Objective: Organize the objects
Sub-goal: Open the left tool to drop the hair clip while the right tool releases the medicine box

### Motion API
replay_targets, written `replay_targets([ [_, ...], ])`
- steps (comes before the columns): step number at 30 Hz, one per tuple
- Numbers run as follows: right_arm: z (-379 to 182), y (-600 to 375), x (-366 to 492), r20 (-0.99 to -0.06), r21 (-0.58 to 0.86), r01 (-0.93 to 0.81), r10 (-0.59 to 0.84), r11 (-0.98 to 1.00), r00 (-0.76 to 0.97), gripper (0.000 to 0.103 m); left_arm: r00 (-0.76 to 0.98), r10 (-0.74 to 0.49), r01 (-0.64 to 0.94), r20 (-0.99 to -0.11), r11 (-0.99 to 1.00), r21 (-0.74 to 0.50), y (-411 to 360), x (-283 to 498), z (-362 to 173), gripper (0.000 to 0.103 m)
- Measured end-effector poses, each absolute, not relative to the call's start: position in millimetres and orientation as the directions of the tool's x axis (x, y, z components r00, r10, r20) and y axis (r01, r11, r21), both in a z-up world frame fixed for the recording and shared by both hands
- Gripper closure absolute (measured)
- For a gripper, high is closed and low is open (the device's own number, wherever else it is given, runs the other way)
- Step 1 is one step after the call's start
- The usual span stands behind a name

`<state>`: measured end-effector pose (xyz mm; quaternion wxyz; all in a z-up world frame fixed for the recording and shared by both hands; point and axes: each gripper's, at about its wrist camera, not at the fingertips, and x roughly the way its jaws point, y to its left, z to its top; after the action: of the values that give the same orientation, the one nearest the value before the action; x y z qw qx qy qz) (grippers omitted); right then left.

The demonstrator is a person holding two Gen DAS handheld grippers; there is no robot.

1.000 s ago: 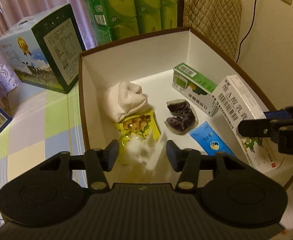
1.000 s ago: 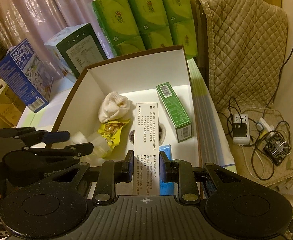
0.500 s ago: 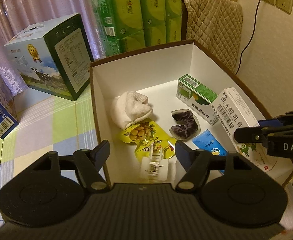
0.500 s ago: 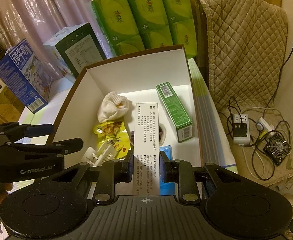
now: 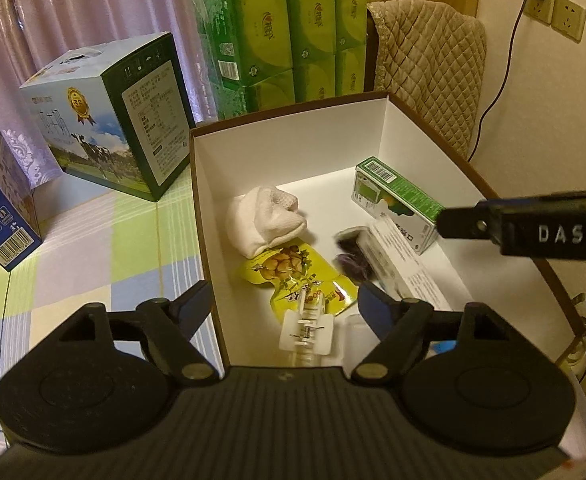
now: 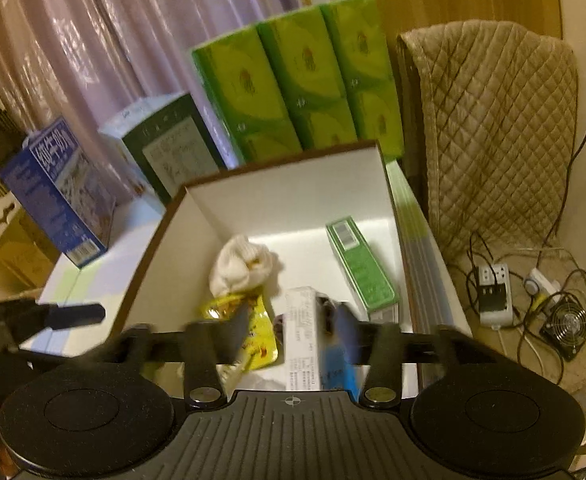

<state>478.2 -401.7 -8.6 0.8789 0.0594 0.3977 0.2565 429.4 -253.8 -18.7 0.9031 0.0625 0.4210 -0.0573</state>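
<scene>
Left wrist view shows us the brown-edged cardboard box point(image 5: 293, 148), smooth white inside, its far half bare. Our left gripper point(image 5: 285, 304) hangs spread and empty over the near wall. The long white carton point(image 6: 303, 336) lies loose on the floor between our right gripper's point(image 6: 293, 330) parted fingers, blurred. A glossy green carton point(image 5: 397, 200) hugs the right wall; a soft white sock point(image 5: 267, 220) touches the crinkled yellow snack packet point(image 5: 293, 276). A small white clip card point(image 5: 307, 330) lies nearest.

Your right tongs point(image 6: 293, 330) (blurred) gape above the long white carton point(image 6: 303, 344) in the white-lined cardboard box point(image 6: 293, 192).
</scene>
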Motion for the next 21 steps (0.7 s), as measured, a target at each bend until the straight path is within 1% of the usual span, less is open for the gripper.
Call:
replay_targets([
  [2,-4,-402,475,-0.658,0.304,-0.423,0.509,0.854,0.555,0.048,0.643,-0.050,0.152,-0.764,0.986,0.063,-253,426,-16,0.024],
  [6,0,-403,467,-0.668,0.302,-0.433,0.513,0.849,0.540,0.047,0.649,-0.052,0.140,-0.759,0.989,0.052,-250,419,-10,0.024],
  [9,0,-405,458,-0.673,0.303,-0.440,0.517,0.845,0.529,0.045,0.655,-0.049,0.136,-0.754,0.989,0.053,-249,413,-5,0.021],
  [21,5,-418,425,-0.682,0.294,-0.449,0.515,0.844,0.520,0.042,0.669,-0.053,0.120,-0.741,0.992,0.038,-248,380,13,0.017],
])
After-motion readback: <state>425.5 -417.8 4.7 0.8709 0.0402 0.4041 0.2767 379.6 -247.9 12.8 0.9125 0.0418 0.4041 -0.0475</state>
